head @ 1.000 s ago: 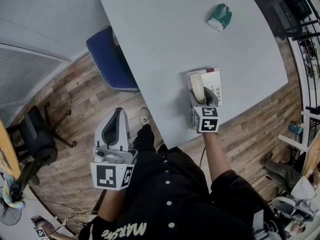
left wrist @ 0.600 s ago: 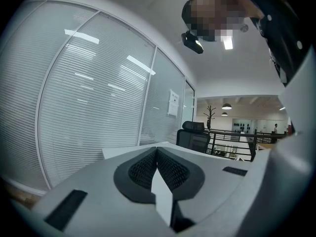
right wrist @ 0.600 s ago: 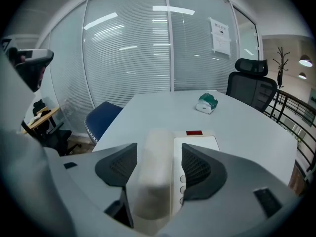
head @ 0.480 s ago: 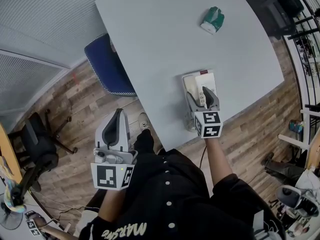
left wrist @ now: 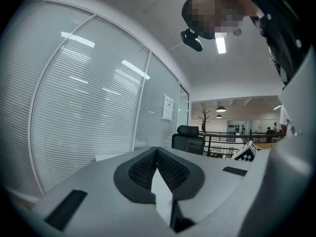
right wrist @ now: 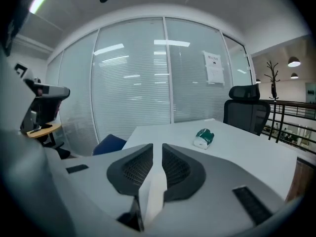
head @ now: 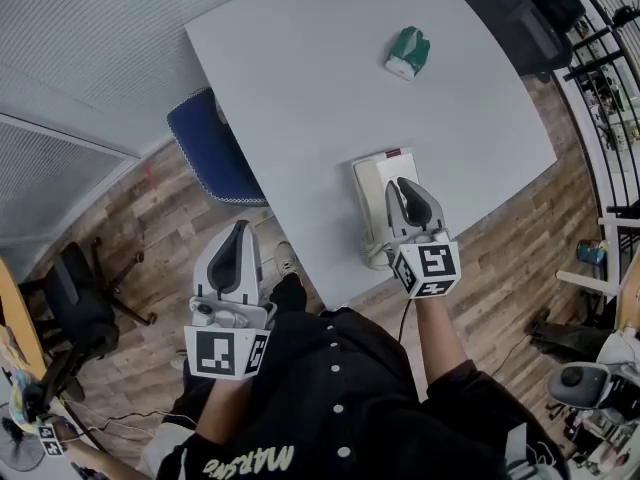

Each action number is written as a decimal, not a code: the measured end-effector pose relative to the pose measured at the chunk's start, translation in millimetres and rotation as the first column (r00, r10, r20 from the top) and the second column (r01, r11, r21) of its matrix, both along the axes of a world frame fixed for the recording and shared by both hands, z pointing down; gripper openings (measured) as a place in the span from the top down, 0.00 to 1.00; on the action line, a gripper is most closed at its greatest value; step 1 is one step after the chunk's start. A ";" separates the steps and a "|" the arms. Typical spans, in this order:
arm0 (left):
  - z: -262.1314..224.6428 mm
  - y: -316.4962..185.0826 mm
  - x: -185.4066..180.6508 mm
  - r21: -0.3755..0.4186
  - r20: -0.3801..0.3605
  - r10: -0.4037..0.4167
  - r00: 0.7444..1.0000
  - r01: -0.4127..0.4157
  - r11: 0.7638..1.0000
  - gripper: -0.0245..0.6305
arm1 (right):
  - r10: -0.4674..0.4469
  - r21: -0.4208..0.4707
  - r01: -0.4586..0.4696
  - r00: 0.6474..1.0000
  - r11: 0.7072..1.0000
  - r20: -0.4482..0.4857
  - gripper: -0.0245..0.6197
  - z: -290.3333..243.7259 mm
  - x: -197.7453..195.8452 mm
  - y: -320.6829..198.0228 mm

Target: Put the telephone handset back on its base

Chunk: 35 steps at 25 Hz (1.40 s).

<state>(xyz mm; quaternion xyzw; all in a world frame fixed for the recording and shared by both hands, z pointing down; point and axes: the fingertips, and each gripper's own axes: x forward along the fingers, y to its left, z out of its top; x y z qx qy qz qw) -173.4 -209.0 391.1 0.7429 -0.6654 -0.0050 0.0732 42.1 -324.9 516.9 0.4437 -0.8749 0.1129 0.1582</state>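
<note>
You have let go of the handset [head: 367, 210]: a second ago your right gripper [head: 405, 186] held it over the telephone base [head: 387, 171], and now it lies along the base's left side at the near edge of the tabletop [head: 300, 88]. That gripper's jaws are closing with only a slim gap left and nothing between them. Your left gripper [head: 238, 228] hangs off the tabletop, jaws together and empty. The handset looks seated, so the task seems done; I cannot tell whether it sits fully in the cradle
</note>
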 end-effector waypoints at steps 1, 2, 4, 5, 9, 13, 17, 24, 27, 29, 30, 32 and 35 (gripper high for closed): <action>-1.6 -0.1 1.6 0.005 0.001 0.004 1.000 -0.004 1.000 0.94 | -0.003 0.018 0.003 1.000 1.000 0.020 0.85 -8.8 0.6 1.2; -3.2 -0.5 3.3 0.010 0.001 0.009 1.000 -0.009 1.000 0.94 | -0.001 0.031 0.000 0.999 1.000 0.037 0.86 -16.8 2.0 1.8; -6.4 -1.8 7.0 0.022 0.002 0.017 1.000 -0.017 1.000 0.94 | 0.016 0.045 -0.019 0.998 0.999 0.068 0.88 -30.3 6.9 1.9; -8.2 -2.4 9.2 0.029 0.003 0.022 1.000 -0.022 0.999 0.94 | 0.027 0.049 -0.031 0.996 0.998 0.082 0.88 -36.7 10.1 2.1; -18.0 -1.9 18.3 0.057 0.007 0.045 0.999 -0.045 0.997 0.94 | 0.067 0.075 -0.077 0.990 0.994 0.125 0.90 -62.7 24.4 7.8; -26.4 -0.9 25.5 0.080 0.009 0.061 0.998 -0.062 0.995 0.94 | 0.103 0.085 -0.118 0.982 0.989 0.156 0.90 -84.8 39.2 15.4; -35.0 -1.0 27.4 0.106 0.017 0.070 0.997 -0.071 0.992 0.94 | 0.125 0.118 -0.145 0.979 0.982 0.160 0.90 -103.3 50.1 21.0; -50.4 -0.9 27.6 0.154 0.032 0.072 0.997 -0.076 0.985 0.94 | 0.154 0.177 -0.190 0.969 0.966 0.195 0.90 -131.8 67.1 30.7; -57.5 0.6 25.7 0.170 0.035 0.068 0.997 -0.073 0.983 0.94 | 0.157 0.201 -0.199 0.966 0.959 0.205 0.90 -142.8 72.3 35.5; -60.8 3.4 26.3 0.176 0.039 0.066 0.997 -0.072 0.982 0.94 | 0.162 0.213 -0.206 0.965 0.955 0.207 0.90 -147.9 77.7 40.0; -61.8 4.2 26.4 0.178 0.041 0.065 0.997 -0.071 0.981 0.94 | 0.172 0.213 -0.216 0.963 0.953 0.209 0.90 -150.1 81.0 41.9; -62.8 5.3 25.4 0.181 0.044 0.062 0.997 -0.069 0.981 0.94 | 0.189 0.216 -0.236 0.958 0.948 0.217 0.90 -153.8 87.7 44.8; -62.9 7.3 22.6 0.182 0.044 0.056 0.997 -0.063 0.981 0.94 | 0.197 0.243 -0.252 0.953 0.937 0.230 0.90 -159.3 98.0 49.0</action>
